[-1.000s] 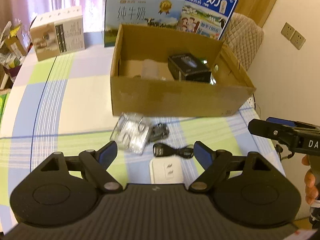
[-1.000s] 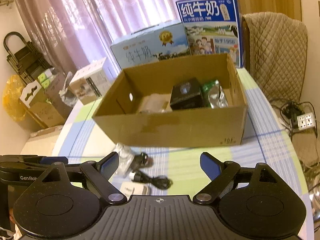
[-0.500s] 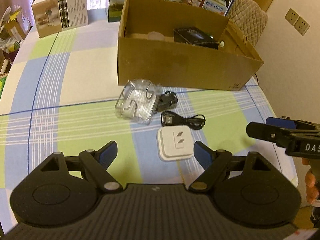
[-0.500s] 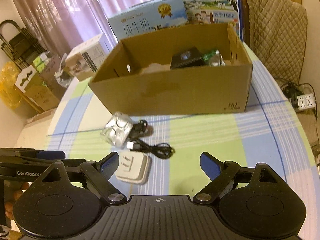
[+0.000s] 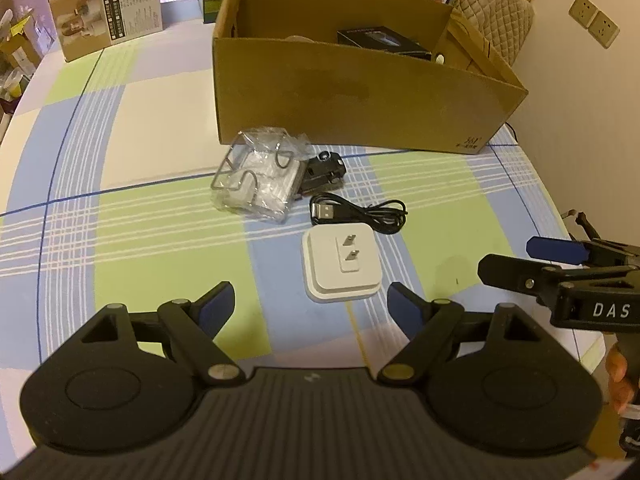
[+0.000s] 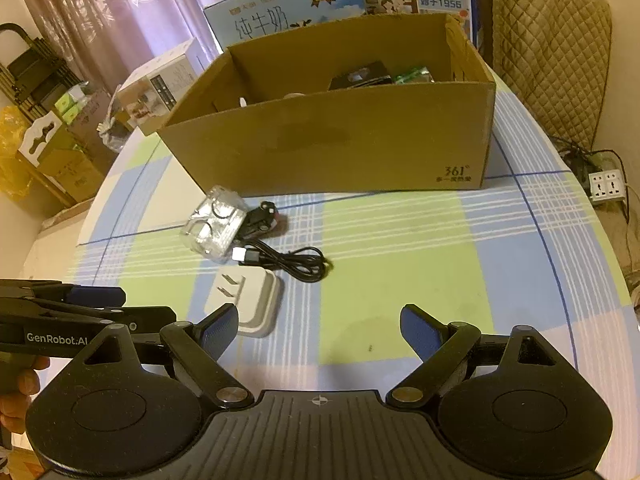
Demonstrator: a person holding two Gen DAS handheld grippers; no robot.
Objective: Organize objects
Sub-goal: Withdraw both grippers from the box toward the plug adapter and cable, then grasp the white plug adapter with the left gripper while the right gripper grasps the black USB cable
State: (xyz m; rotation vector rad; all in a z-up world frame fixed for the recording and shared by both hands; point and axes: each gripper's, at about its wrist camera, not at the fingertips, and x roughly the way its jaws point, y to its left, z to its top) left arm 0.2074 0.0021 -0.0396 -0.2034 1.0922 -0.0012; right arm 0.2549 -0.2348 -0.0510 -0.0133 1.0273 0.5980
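Both grippers hang above the checked desk (image 5: 152, 216) with jaws wide apart and nothing between them: the left gripper (image 5: 311, 298) just short of the white plug (image 5: 341, 261), the right gripper (image 6: 318, 322) over bare cloth beside it. Past the plug lie a black cable (image 5: 360, 211), a clear bag (image 5: 258, 176) and a small black clip (image 5: 323, 170), all in front of the open box (image 5: 352, 100).

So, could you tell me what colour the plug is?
White plug, clearest in the left wrist view.
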